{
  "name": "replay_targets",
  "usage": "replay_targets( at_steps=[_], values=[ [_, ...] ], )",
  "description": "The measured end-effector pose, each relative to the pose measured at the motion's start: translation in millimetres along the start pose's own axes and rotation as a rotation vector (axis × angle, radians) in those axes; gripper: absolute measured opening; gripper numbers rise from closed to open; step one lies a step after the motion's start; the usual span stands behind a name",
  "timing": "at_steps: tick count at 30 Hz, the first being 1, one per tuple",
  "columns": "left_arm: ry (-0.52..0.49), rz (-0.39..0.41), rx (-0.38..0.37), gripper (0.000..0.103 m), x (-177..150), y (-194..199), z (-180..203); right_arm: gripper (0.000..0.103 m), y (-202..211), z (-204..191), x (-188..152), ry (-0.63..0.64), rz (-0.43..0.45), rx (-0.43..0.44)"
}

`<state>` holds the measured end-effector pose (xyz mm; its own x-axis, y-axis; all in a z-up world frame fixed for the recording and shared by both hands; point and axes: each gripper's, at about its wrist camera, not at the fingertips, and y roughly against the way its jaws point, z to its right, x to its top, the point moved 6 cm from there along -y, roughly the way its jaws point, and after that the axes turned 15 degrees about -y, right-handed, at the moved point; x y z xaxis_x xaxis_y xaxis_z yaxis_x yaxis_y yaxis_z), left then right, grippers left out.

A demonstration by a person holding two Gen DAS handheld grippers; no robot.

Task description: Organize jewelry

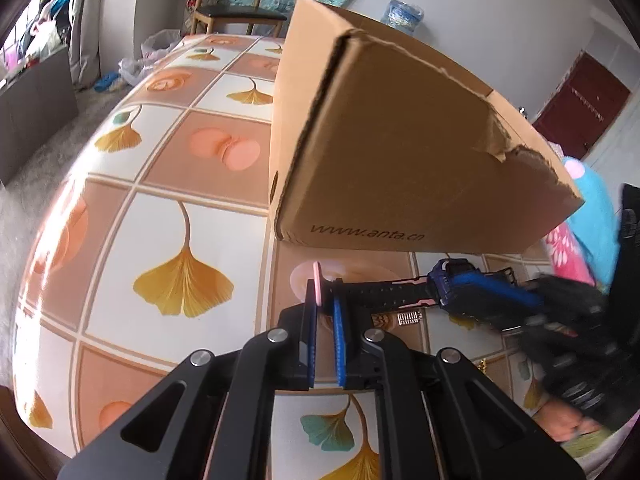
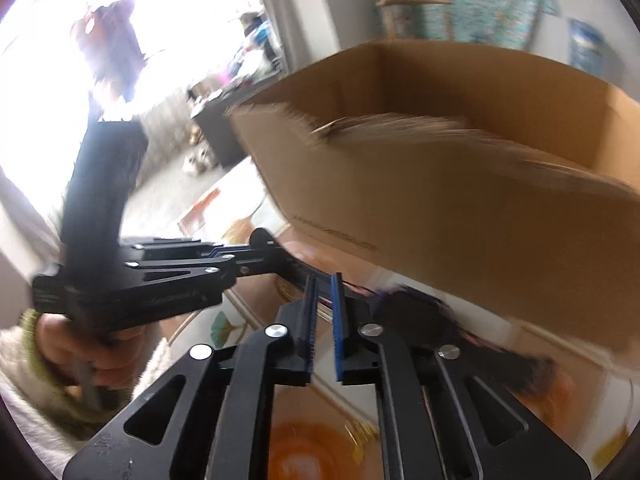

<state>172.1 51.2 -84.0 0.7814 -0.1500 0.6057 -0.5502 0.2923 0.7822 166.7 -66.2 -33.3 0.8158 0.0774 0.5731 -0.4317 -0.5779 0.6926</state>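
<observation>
A blue and black digital watch (image 1: 452,286) hangs just above the patterned tablecloth (image 1: 160,240), in front of a cardboard box (image 1: 400,140). My left gripper (image 1: 325,304) is shut on the pink-lined end of its black strap (image 1: 380,290). The right gripper's blue pad (image 1: 500,292) lies along the watch body from the right. In the right wrist view, my right gripper (image 2: 324,292) has its pads slightly apart, and the strap crosses just past the tips. The blurred watch body (image 2: 416,312) sits right of the fingers. The left gripper (image 2: 276,260) reaches in from the left.
The tall box (image 2: 440,200) has a torn top edge and stands close behind both grippers. A small gold comb-shaped piece (image 1: 408,316) lies on the cloth under the watch. A hand (image 2: 80,344) holds the left gripper. A chair (image 1: 236,12) stands beyond the table.
</observation>
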Motion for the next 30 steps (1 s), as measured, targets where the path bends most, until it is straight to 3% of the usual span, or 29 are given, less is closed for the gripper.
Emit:
replay_targets(
  at_steps=[9, 19, 30],
  values=[
    [-0.016, 0.005, -0.004, 0.007, -1.7, 1.1, -0.8, 0.019, 68.3, 94.2, 0.2, -0.266, 0.098, -0.207],
    [-0.02, 0.002, 0.004, 0.007, -1.6, 0.6, 2.3, 0.021, 37.9, 120.4, 2.6, -0.41, -0.002, -0.098],
    [-0.027, 0.003, 0.009, 0.007, -1.5, 0.6, 3.5, 0.021, 24.7, 116.2, -5.3, -0.396, -0.046, -0.13]
  ],
)
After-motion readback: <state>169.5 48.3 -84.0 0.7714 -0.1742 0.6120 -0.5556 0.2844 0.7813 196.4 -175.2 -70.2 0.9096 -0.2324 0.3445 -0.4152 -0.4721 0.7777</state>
